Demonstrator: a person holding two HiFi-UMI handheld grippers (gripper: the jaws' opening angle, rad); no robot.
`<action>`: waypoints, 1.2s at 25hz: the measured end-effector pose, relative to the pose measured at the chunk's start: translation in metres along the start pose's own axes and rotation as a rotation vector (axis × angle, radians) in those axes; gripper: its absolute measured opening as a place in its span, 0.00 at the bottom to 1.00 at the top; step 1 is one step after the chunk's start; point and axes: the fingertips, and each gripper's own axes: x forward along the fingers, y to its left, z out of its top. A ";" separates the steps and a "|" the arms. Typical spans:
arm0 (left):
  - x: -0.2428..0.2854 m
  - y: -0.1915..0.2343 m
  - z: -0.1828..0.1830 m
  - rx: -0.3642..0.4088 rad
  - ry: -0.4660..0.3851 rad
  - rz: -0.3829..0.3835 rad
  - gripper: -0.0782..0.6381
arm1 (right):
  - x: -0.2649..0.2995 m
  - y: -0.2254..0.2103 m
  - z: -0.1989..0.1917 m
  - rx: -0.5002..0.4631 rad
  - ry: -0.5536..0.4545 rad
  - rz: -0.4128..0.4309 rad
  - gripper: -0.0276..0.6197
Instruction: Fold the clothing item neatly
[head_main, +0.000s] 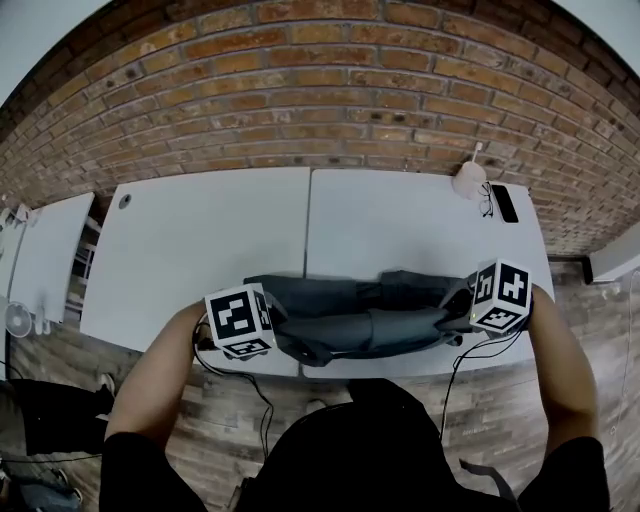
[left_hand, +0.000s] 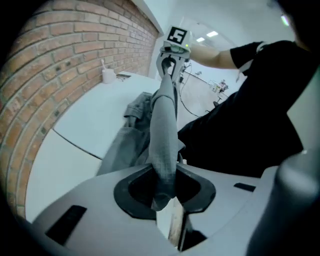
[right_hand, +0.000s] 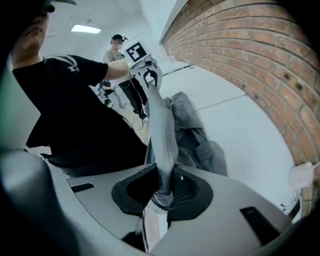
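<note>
The head view shows the whole layout. A grey garment (head_main: 370, 325) lies bunched along the near edge of the white table (head_main: 200, 250), and its front fold hangs lifted between the two grippers. The table's far edge meets a brick wall (head_main: 320, 90). At the table's far right corner stands a white cup (head_main: 468, 180) with a thin stick in it. A pair of glasses (head_main: 487, 200) and a dark phone (head_main: 505, 203) lie just beside the cup.

Only the gripper views show the grips themselves. The left gripper (left_hand: 165, 192) has its jaws nearly together, pinching one end of a taut band of the garment's cloth. This band runs straight across to the other gripper, above the table's near edge. The right gripper (right_hand: 162, 192) is likewise almost closed, clamped on the opposite end of that band. The rest of the garment sags in a heap on the table beneath. The right gripper view alone shows a second person (right_hand: 117, 52) standing beyond the table's end.
</note>
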 end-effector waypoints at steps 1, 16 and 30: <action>-0.004 0.019 0.004 -0.029 -0.014 0.032 0.21 | -0.005 -0.020 0.005 0.027 -0.020 -0.025 0.14; 0.093 0.178 -0.034 -0.380 0.214 0.257 0.20 | 0.095 -0.189 -0.047 0.313 0.020 -0.363 0.15; 0.106 0.191 -0.018 -0.410 0.068 0.389 0.28 | 0.095 -0.198 -0.054 0.490 -0.188 -0.427 0.16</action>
